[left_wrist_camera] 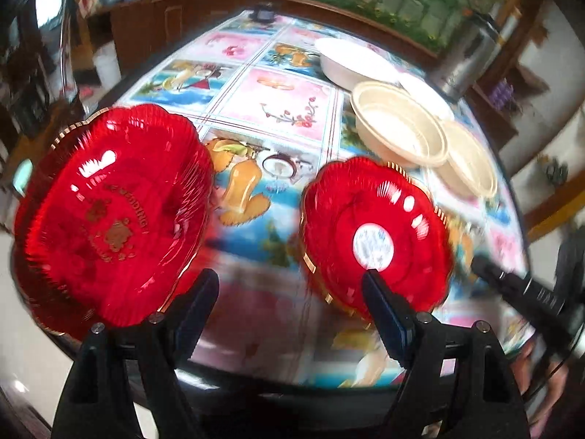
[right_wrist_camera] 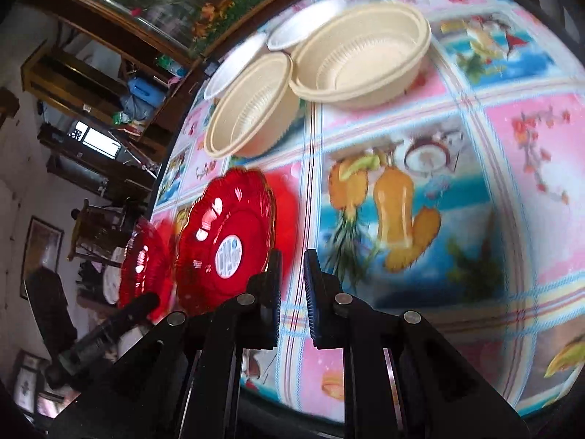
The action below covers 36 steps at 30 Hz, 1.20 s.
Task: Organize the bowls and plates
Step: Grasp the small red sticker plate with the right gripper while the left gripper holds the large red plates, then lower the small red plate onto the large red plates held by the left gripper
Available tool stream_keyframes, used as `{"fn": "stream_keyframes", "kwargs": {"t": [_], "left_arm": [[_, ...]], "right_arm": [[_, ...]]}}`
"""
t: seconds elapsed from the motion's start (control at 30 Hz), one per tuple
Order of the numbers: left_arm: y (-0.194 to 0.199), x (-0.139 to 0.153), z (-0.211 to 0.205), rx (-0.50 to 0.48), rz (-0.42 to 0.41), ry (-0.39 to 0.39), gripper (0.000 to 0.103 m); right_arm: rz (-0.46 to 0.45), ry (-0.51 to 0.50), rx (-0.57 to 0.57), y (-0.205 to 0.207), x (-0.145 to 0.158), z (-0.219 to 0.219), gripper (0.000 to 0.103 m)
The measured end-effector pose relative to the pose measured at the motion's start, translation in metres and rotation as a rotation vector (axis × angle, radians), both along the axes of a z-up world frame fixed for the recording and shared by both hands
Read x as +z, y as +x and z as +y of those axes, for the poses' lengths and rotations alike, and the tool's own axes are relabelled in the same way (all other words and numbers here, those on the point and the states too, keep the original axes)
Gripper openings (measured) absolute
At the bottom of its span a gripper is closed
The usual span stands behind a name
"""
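In the left wrist view two red scalloped plates lie on the patterned table: one at the left with gold print, one at the right with a white sticker. My left gripper is open and empty above the table between them. Cream bowls and white bowls stand behind. In the right wrist view my right gripper is nearly closed with a narrow gap and holds nothing. The sticker plate is just left of it and the other red plate farther left. Cream bowls stand beyond.
The table has a colourful cartoon cloth and a dark rounded edge. A steel container stands at its far right. The right gripper's arm shows at the right edge. Wooden cabinets and shelves surround the table.
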<state>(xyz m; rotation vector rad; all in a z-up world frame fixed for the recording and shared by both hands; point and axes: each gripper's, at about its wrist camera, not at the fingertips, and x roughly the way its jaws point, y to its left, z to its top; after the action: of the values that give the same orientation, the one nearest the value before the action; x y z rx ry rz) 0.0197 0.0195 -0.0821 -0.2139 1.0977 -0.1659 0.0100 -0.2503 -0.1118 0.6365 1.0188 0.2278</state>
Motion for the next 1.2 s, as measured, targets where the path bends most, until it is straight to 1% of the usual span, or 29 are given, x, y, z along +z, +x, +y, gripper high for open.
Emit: {"fn": "stream_keyframes", "kwargs": {"t": [0.07, 0.13, 0.2, 0.3, 0.47, 0.6, 0.67, 0.7, 0.73, 0.8, 0.83, 0.87, 0.9, 0.93, 1.0, 1.07, 1.1, 1.2], "left_arm": [[0.014, -0.004, 0.003, 0.023, 0.050, -0.071, 0.081], [0.025, -0.010, 0.001, 0.032, 0.094, -0.117, 0.081], [0.035, -0.017, -0.006, 0.035, 0.147, -0.119, 0.081], [0.041, -0.025, -0.016, 0.029, 0.187, -0.115, 0.081], [0.049, -0.031, -0.023, 0.037, 0.213, -0.124, 0.079], [0.055, -0.034, -0.026, 0.021, 0.223, -0.132, 0.077], [0.057, -0.034, -0.027, 0.014, 0.219, -0.112, 0.061], [0.057, -0.035, -0.026, 0.011, 0.222, -0.110, 0.058], [0.057, -0.035, -0.025, 0.007, 0.224, -0.115, 0.052], [0.057, -0.033, -0.023, 0.000, 0.209, -0.117, 0.046], [0.057, -0.033, -0.023, -0.004, 0.199, -0.111, 0.041], [0.057, -0.033, -0.023, -0.011, 0.192, -0.106, 0.034], [0.058, -0.035, -0.024, -0.022, 0.192, -0.105, 0.029], [0.058, -0.037, -0.025, -0.028, 0.197, -0.094, 0.023], [0.057, -0.038, -0.027, -0.044, 0.170, -0.063, 0.014], [0.057, -0.039, -0.026, -0.053, 0.161, -0.073, 0.012], [0.057, -0.039, -0.025, -0.054, 0.160, -0.078, 0.012], [0.056, -0.038, -0.025, -0.071, 0.146, -0.066, 0.012]], "right_arm": [[-0.019, -0.038, 0.006, 0.005, 0.004, 0.005, 0.013], [-0.018, -0.049, 0.017, 0.010, 0.004, 0.008, 0.013], [0.000, -0.026, 0.033, 0.015, 0.000, 0.009, 0.013], [0.041, -0.052, 0.052, 0.019, -0.006, 0.013, 0.013], [0.061, -0.030, 0.063, 0.027, -0.010, 0.014, 0.013], [0.097, 0.031, 0.093, 0.036, -0.014, 0.019, 0.013], [0.099, 0.053, 0.094, 0.038, -0.014, 0.023, 0.015], [0.100, 0.054, 0.092, 0.039, -0.013, 0.025, 0.015], [0.102, 0.063, 0.089, 0.041, -0.014, 0.026, 0.015], [0.110, 0.094, 0.069, 0.042, -0.018, 0.027, 0.015], [0.122, 0.100, 0.062, 0.043, -0.021, 0.029, 0.016], [0.134, 0.103, 0.062, 0.044, -0.024, 0.030, 0.016], [0.157, 0.106, 0.061, 0.045, -0.029, 0.031, 0.015], [0.185, 0.106, 0.059, 0.047, -0.035, 0.032, 0.013], [0.178, 0.096, 0.053, 0.048, -0.036, 0.032, 0.012], [0.174, 0.081, 0.035, 0.047, -0.034, 0.031, 0.012], [0.165, 0.069, 0.028, 0.046, -0.033, 0.031, 0.010], [0.148, 0.048, 0.026, 0.042, -0.032, 0.031, 0.010]]}}
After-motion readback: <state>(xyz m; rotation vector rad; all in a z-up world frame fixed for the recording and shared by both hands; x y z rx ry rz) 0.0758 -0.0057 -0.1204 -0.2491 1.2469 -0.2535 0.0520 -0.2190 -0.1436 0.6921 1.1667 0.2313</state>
